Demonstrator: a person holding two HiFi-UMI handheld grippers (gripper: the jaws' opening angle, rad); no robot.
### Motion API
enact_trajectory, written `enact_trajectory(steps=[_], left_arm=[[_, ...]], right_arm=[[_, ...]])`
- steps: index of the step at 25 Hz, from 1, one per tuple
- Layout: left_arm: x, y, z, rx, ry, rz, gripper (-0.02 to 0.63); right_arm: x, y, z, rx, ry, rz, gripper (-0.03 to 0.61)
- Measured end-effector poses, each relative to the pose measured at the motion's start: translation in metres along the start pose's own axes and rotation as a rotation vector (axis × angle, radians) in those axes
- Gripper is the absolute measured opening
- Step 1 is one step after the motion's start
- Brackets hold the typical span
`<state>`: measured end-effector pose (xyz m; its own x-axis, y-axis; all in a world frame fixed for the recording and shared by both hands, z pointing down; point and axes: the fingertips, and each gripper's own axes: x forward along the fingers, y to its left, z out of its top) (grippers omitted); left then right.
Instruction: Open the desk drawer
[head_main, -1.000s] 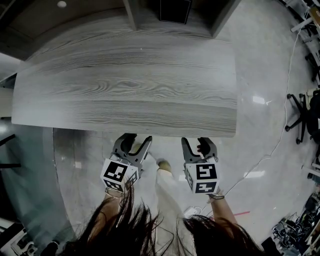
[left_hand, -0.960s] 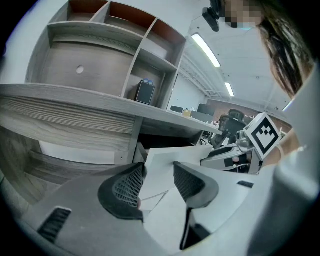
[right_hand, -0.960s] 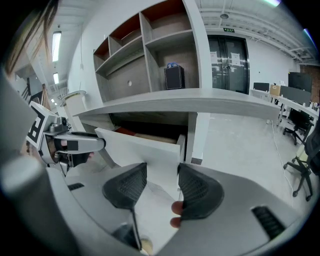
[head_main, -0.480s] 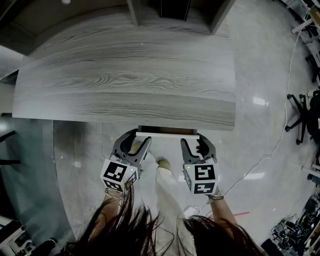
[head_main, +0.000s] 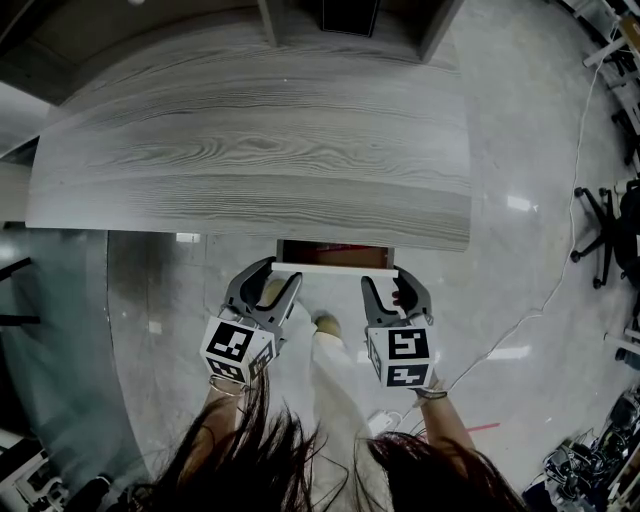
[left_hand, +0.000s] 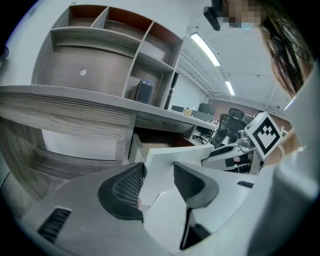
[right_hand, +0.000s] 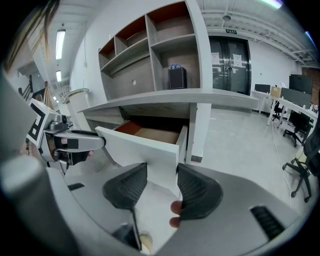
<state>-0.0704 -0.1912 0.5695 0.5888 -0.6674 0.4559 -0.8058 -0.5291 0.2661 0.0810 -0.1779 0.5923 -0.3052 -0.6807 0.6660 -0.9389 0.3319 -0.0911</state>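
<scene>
1. The left claw (head_main: 276, 275) has its jaws apart, straddling the left end of the drawer front (head_main: 335, 268). In the left gripper view the panel's corner stands between the pads. I see no firm pinch on it, so the hold looks more like a hook than a clamp.
2. The drawer sits between the two claws and just ahead of both. It is partly out from under the desk top (head_main: 260, 170), and its reddish-brown inside (head_main: 335, 254) shows beyond the front.
3. The right claw (head_main: 392, 285) is likewise spread. The right end of the front stands between its pads, with the left pad before the face and the right pad past the corner.
4. Judgement on the pull: draw both ends straight back together and level, so the drawer does not skew on its runners. Neither claw seems clamped, so keep the pads pressed in against the panel ends. Ease off before the drawer reaches its stop.
5. A second ago both claws sat up against the desk edge and no drawer showed. Half a second ago the white front had come clear, with only a thin dark slit behind it. Now that slit is a wider band with the reddish floor visible. The spread of both claws looks unchanged.
</scene>
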Motion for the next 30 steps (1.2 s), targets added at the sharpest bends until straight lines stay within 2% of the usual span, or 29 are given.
enact_trajectory(steps=[30], left_arm=[[-0.017, -0.014, -0.018, -0.012, 0.015, 0.016, 0.179]], right_arm=[[-0.016, 0.007, -0.020, -0.002, 0.008, 0.007, 0.196]])
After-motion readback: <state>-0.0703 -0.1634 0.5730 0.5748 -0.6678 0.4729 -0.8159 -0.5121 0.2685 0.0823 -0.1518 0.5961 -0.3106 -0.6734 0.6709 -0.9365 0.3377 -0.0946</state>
